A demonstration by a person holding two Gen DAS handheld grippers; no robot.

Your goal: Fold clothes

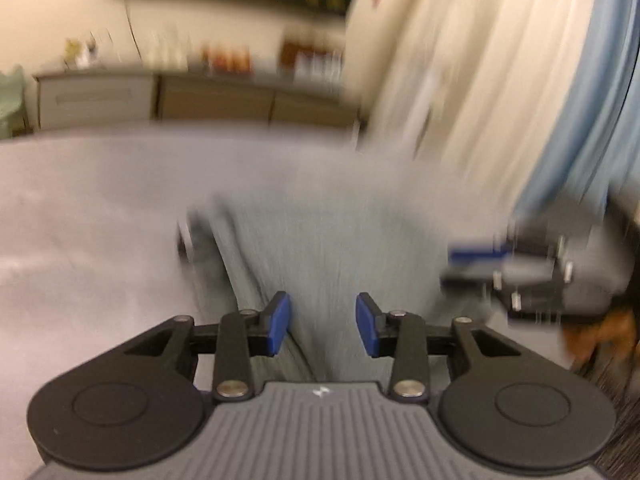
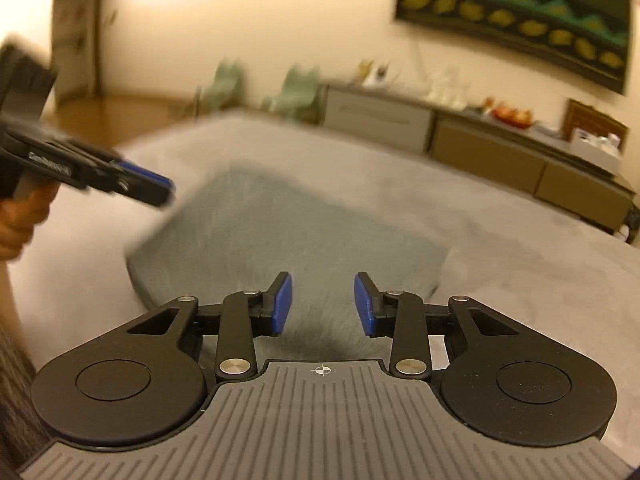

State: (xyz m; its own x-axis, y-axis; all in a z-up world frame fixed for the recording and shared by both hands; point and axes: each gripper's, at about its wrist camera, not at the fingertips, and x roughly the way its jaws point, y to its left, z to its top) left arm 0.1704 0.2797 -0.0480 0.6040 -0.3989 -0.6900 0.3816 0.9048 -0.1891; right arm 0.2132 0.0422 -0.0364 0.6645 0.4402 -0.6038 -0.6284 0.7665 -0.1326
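The right gripper (image 2: 322, 305), blue-padded jaws spread wide and empty, hovers over the near edge of the folded grey-green garment (image 2: 280, 236) lying on the pale grey bed (image 2: 500, 248), as does the open, empty left gripper (image 1: 323, 325).

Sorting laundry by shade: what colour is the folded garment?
Grey-green garment; clearest in the right wrist view.

No legible text (white lettering on left claw (image 2: 150, 188) too blurred)
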